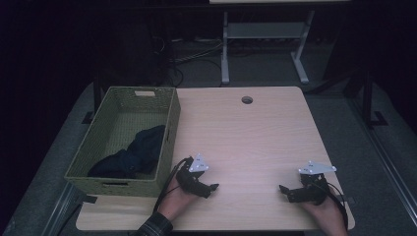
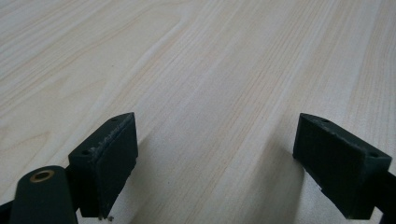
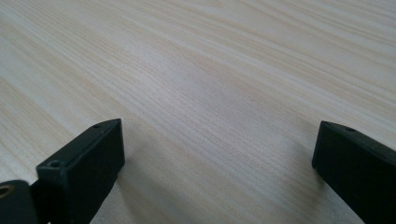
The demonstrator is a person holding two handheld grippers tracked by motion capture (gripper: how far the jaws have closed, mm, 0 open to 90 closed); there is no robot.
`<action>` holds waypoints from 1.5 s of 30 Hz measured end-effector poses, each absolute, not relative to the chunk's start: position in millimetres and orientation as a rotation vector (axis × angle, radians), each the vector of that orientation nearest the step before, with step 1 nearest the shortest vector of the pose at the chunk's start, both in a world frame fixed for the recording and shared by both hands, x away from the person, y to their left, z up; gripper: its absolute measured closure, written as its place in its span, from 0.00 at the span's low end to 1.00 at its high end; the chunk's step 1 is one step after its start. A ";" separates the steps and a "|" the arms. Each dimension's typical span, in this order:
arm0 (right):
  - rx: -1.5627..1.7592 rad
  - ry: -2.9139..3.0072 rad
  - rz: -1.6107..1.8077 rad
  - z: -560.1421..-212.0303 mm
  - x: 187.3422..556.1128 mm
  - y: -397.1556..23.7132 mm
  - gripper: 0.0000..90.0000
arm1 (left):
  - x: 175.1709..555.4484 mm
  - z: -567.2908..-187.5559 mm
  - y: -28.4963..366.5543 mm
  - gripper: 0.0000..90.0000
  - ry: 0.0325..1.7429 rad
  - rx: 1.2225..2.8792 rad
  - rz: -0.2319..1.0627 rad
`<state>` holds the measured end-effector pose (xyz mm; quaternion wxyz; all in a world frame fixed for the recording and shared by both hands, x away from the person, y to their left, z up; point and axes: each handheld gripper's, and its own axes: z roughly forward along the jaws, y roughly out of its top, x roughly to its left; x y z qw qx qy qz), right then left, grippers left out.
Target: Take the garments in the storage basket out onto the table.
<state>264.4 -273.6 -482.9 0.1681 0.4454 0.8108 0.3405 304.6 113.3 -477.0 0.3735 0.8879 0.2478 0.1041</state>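
One pale wooden worktop carries one green woven basket at its left edge, and inside that basket lies one dark blue cloth, crumpled in a loose heap toward the near end. Two claws rest low over the near part of the worktop, well apart and pointing toward each other. The left claw stands with its jaws spread wide, only bare wood between them; the right claw is likewise wide open and holds nothing.
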 end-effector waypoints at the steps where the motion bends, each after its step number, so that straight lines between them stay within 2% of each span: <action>1: 1.267 2.306 0.969 -482.9 264.4 -273.6 0.02 | 304.6 -477.0 113.3 0.15 0.635 2.274 0.267; 15: 1.270 2.308 0.966 -482.8 264.2 -273.5 0.02 | 302.8 -477.1 113.1 0.16 0.659 2.260 0.274; 33: 1.270 2.307 0.966 -482.8 264.2 -273.5 0.02 | 307.6 -468.9 113.1 0.16 0.709 2.322 0.226; 45: 1.270 2.308 0.965 -482.7 264.2 -273.5 0.02 | 309.4 -459.3 111.0 0.16 0.720 2.344 0.238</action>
